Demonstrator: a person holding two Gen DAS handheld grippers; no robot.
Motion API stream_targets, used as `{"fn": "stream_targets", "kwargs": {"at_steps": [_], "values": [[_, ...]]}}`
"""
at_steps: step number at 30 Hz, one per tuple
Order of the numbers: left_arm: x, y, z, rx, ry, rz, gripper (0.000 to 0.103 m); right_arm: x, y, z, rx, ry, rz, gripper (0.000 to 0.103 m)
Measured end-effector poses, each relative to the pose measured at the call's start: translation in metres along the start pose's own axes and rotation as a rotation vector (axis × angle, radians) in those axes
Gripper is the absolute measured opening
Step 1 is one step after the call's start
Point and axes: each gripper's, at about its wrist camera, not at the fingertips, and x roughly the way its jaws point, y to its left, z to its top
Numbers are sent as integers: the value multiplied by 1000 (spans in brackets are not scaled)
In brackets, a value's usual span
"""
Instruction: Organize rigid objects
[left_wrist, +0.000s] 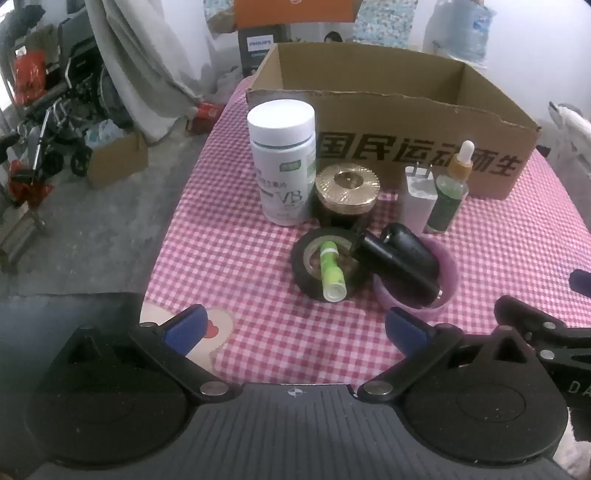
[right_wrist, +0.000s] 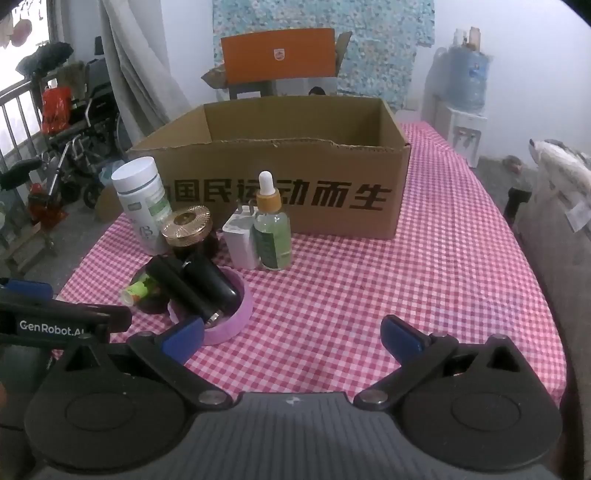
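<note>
A cluster of small rigid things is gathered on a table draped in a pink-and-white checked cloth (right_wrist: 369, 295), just in front of an open brown cardboard box (right_wrist: 332, 162) printed with black characters. In the cluster are seen a tall white plastic bottle with a white cap (left_wrist: 282, 162), a dark jar with a ribbed gold lid (left_wrist: 347, 192), a white plug adapter (left_wrist: 417, 199), a clear dropper bottle with a white bulb (right_wrist: 271, 225), a black roll of tape (left_wrist: 328, 264) with a small green tube (left_wrist: 332, 271) lying across it, and a purple round bowl (left_wrist: 417, 284) in which two black cylinders (left_wrist: 399, 264) are laid. The left gripper (left_wrist: 295, 328) is held near and below the tape and bowl, its blue-padded jaws spread wide with nothing between them. The right gripper (right_wrist: 291, 338) is likewise spread and empty, over bare cloth, the bowl just beside its left pad. Folded wheelchairs (left_wrist: 62, 122) and a small carton on a grey floor are shown best by the left view; a water dispenser (right_wrist: 461, 110) and an orange box (right_wrist: 280, 55) against a patterned blue wall are shown clearly only by the right view.
</note>
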Motion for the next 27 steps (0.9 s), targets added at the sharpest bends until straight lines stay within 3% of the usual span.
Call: {"fn": "stream_targets", "kwargs": {"at_steps": [27], "values": [[-1,2,0,2,-1,12,103,-2,0,3,16,13,13,103]]}}
